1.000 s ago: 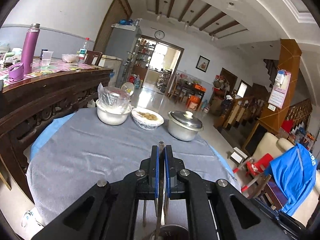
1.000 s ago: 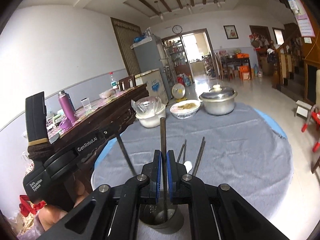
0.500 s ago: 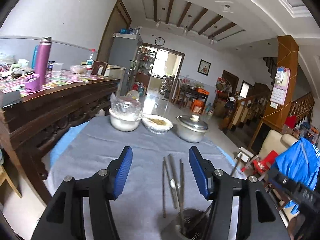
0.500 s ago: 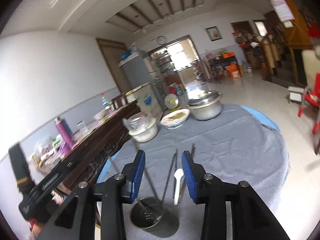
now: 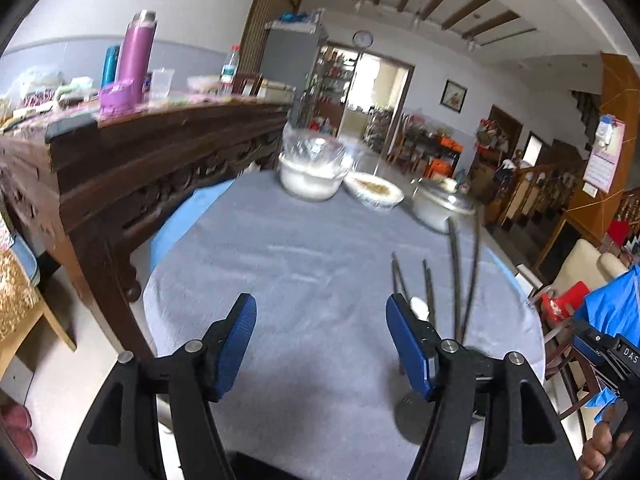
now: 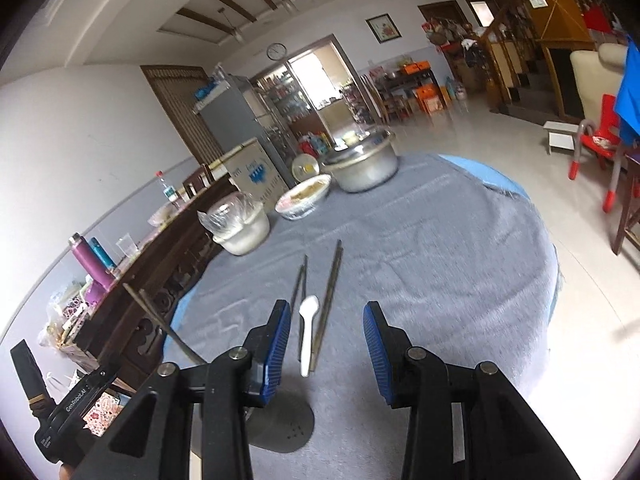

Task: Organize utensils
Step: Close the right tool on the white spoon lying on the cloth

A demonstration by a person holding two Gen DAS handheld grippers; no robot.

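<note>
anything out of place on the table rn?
Yes. A white spoon and loose chopsticks lie flat on the grey tablecloth instead of in the metal utensil cup, where other chopsticks already stand. Both claws are open and empty. Nothing looks spilled or damaged.

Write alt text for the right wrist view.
The open right hand-held gripper hovers over a grey tablecloth, above a white spoon and chopsticks lying flat. A metal utensil cup stands below its left finger; covered dishes sit beyond.
</note>
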